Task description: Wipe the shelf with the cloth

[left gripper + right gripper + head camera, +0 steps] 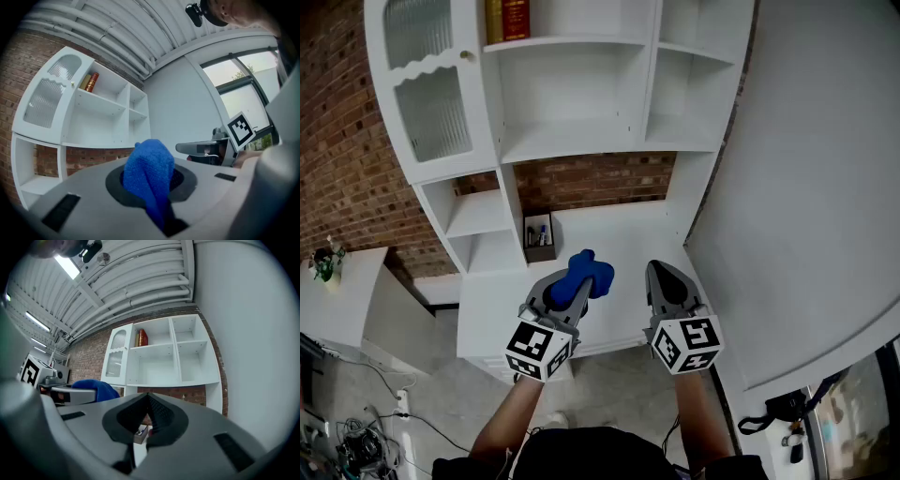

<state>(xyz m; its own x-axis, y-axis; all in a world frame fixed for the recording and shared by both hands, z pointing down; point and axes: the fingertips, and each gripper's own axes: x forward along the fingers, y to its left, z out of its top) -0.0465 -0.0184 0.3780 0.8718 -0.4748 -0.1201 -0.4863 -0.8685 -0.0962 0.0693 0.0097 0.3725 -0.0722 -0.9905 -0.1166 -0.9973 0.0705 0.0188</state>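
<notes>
Before the white shelf (581,141), my left gripper (575,284) jaws clamped on a pinch of cloth (592,268), right gripper (662,273) closed empty, I fear hard rubbing could pull it free.

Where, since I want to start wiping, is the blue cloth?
Head view, left of centre: the blue cloth is clamped in the left claw, over the white counter, beside the right claw.

Bright, even light fills all three views. A ceiling strip light (68,267) glares in the right gripper view, and daylight whitens the window (243,89) in the left. Both gripper views bulge, with black corners and a blurred grey foreground. The head view is sharp, with soft shadows inside the shelf (572,141).
</notes>
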